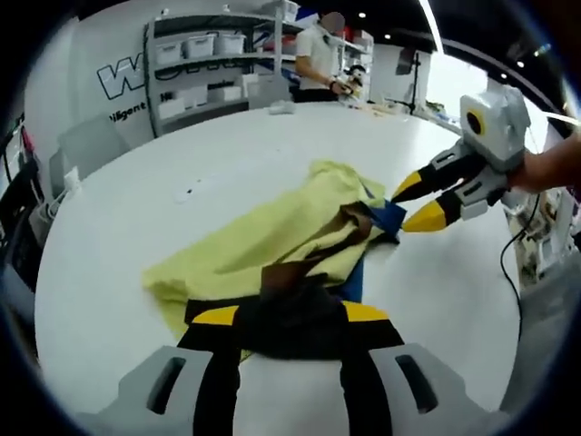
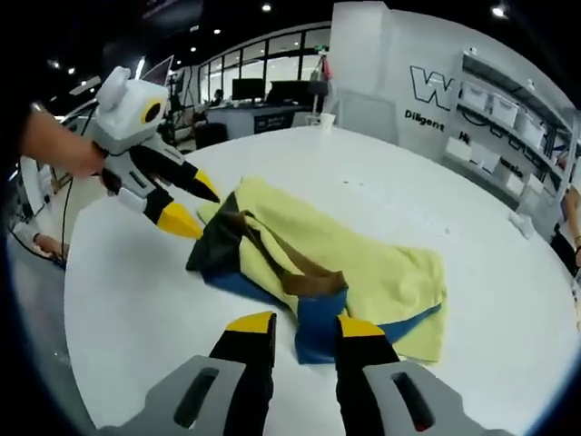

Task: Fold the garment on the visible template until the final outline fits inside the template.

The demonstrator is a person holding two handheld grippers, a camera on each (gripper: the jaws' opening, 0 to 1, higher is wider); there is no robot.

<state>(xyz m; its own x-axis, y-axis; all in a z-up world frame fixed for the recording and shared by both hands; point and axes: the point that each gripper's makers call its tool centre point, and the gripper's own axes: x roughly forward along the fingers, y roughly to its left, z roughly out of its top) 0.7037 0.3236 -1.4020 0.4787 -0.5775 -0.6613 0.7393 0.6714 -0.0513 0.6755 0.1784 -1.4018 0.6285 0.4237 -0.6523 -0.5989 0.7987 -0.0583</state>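
A yellow garment (image 1: pixel 272 227) with dark brown parts (image 1: pixel 295 313) and a blue layer (image 1: pixel 388 214) lies crumpled on the white round table (image 1: pixel 182 173). My left gripper (image 1: pixel 290 313) is open, its yellow-tipped jaws standing either side of the brown end. My right gripper (image 1: pixel 413 204) comes in from the right, open, with its tips just off the blue corner. In the right gripper view the garment (image 2: pixel 363 254) spreads ahead of my right gripper (image 2: pixel 306 324), with blue cloth (image 2: pixel 318 331) between the jaws. The left gripper (image 2: pixel 192 207) hovers open by the dark end (image 2: pixel 213 245).
Shelves with white bins (image 1: pixel 195 54) stand beyond the table, and a person (image 1: pixel 318 54) stands at its far edge. A black cable (image 1: pixel 513 263) hangs off the table's right side. Desks with monitors (image 2: pixel 263 91) and more shelving (image 2: pixel 517 118) lie further off.
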